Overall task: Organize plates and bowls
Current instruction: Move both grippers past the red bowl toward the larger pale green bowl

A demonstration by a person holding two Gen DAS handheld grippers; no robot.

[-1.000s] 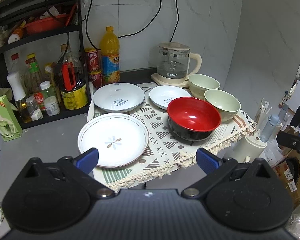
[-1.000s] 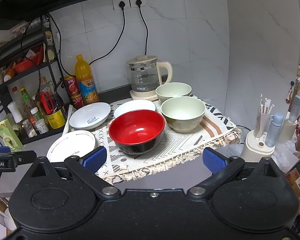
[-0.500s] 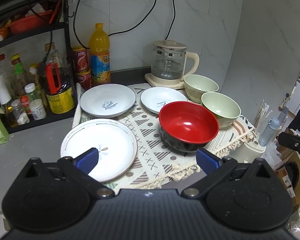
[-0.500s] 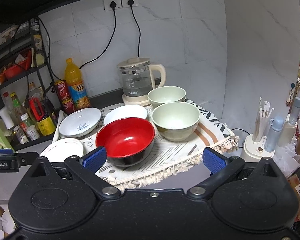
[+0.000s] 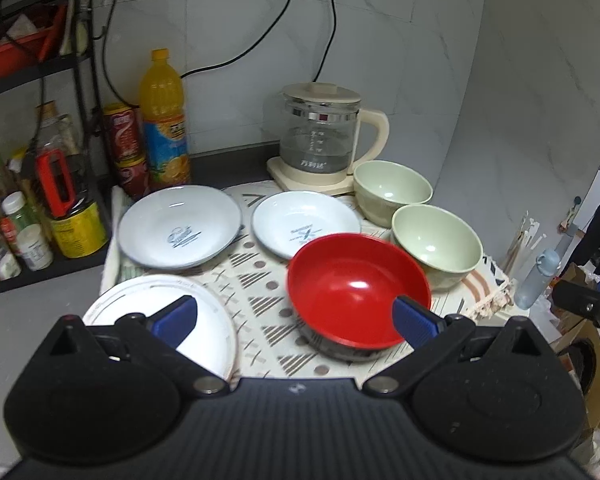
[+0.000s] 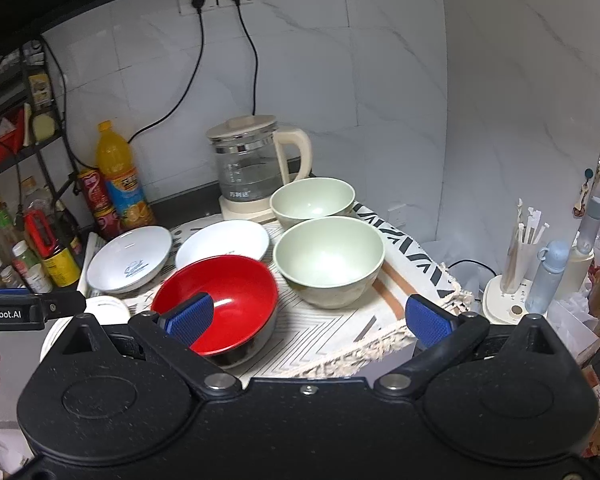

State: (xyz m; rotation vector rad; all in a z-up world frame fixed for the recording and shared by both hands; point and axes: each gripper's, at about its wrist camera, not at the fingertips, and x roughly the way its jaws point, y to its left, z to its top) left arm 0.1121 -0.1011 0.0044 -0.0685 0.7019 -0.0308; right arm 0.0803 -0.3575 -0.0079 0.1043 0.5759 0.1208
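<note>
Ahead of the wide-open left gripper (image 5: 294,318), the red bowl (image 5: 352,296) needs one finger inside its rim, one outside; the right gripper (image 6: 308,318) is wide too.

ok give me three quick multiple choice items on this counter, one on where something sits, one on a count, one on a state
1. Where does the glass kettle stand?
A. behind the green bowls, by the wall
B. on the wire rack
C. inside the red bowl

2. How many pale green bowls are on the patterned cloth?
A. one
B. two
C. four

3. How is the right hand-held gripper?
A. shut on a plate
B. shut on the red bowl
C. open, holding nothing

Answers:
1 A: it stands on its base at the wall, behind the far green bowl.
2 B: that bowl and the near green bowl.
3 C: its blue pads stand wide apart, nothing between them; the red bowl sits on the cloth.
</note>
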